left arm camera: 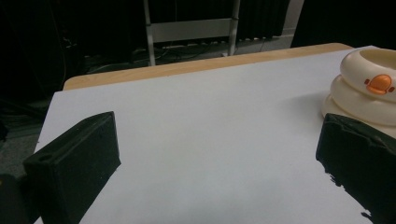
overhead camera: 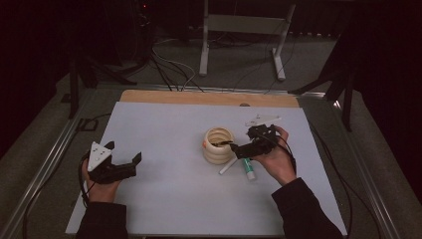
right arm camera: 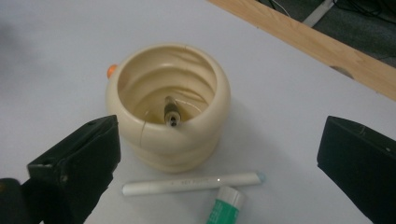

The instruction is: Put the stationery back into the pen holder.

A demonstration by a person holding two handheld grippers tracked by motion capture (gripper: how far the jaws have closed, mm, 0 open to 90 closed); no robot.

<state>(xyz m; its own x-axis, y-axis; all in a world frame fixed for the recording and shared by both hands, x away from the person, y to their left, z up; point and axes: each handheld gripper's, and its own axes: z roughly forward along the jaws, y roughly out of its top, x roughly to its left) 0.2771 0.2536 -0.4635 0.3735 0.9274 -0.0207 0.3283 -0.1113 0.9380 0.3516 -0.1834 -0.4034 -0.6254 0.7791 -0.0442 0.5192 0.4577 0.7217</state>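
Observation:
A cream ribbed pot (overhead camera: 218,145) (right arm camera: 170,105) with an orange knob (left arm camera: 379,83) on its side stands mid-table. A dark pen (right arm camera: 171,111) leans inside it, its end against the near rim. My right gripper (overhead camera: 238,146) (right arm camera: 219,154) hovers just right of the pot, open, jaws wide with nothing between the pads. Under it lie a white pen (right arm camera: 192,183) (overhead camera: 228,166) and a green-and-white tube (right arm camera: 225,205) (overhead camera: 248,168). My left gripper (overhead camera: 124,158) (left arm camera: 219,163) rests open at the table's left, far from the pot (left arm camera: 362,88).
A pale sheet (overhead camera: 164,149) covers the table, with a wooden strip (overhead camera: 209,98) along the far edge. A flat white piece (overhead camera: 262,120) lies behind the right gripper. Metal rails run along both sides; a stand and cables lie beyond on the floor.

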